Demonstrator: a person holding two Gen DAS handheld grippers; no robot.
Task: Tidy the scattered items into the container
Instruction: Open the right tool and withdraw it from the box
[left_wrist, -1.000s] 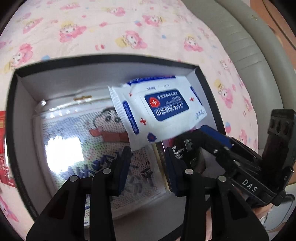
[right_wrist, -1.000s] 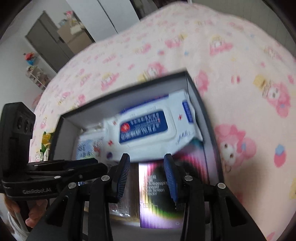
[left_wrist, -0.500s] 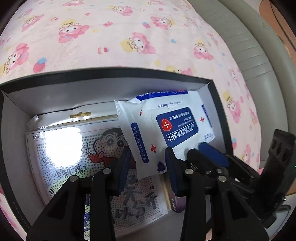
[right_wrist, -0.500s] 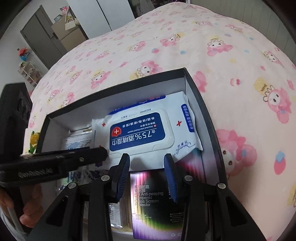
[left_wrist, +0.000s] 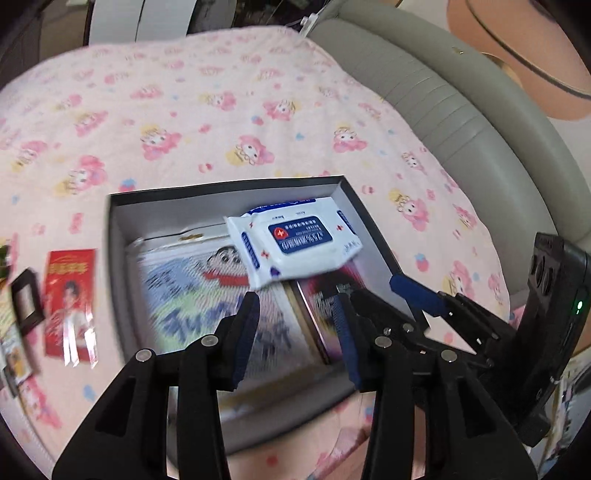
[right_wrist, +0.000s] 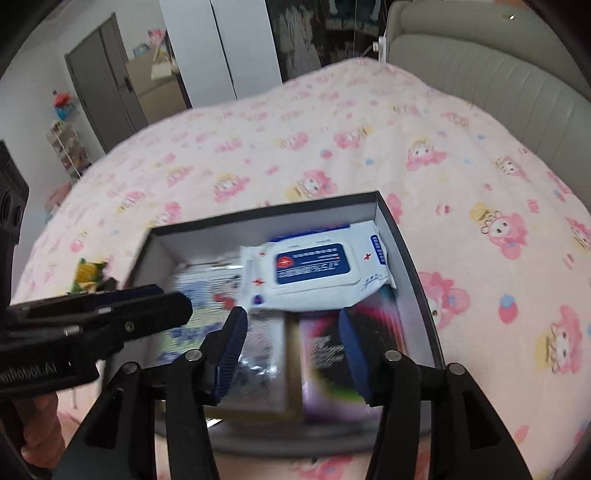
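Note:
A black box (left_wrist: 229, 184) (right_wrist: 258, 212) with a grey inside sits on the pink bed cover. A white and blue wipes pack (left_wrist: 295, 240) (right_wrist: 314, 266) lies in it at the far right, tilted over a cartoon-print packet (left_wrist: 184, 295) and a purple screen-protector box (left_wrist: 325, 291) (right_wrist: 332, 354). My left gripper (left_wrist: 295, 314) (right_wrist: 173, 299) hovers over the box's near half, its jaws opening with nothing between them. My right gripper (right_wrist: 291, 321) (left_wrist: 375, 290) hangs just to its right over the purple box, its jaws opening too, and holds nothing.
Left of the box on the bed cover lie a red packet (left_wrist: 70, 295), a small black frame (left_wrist: 26, 302) and a yellow-green packet (right_wrist: 88, 273). A grey padded headboard (left_wrist: 461, 122) rises at the right. A hand (right_wrist: 37, 424) grips the left tool.
Both grippers had the near edge of the wipes pack between their fingers. They have since lifted and drawn back with wider jaws, and the pack stays lying in the box.

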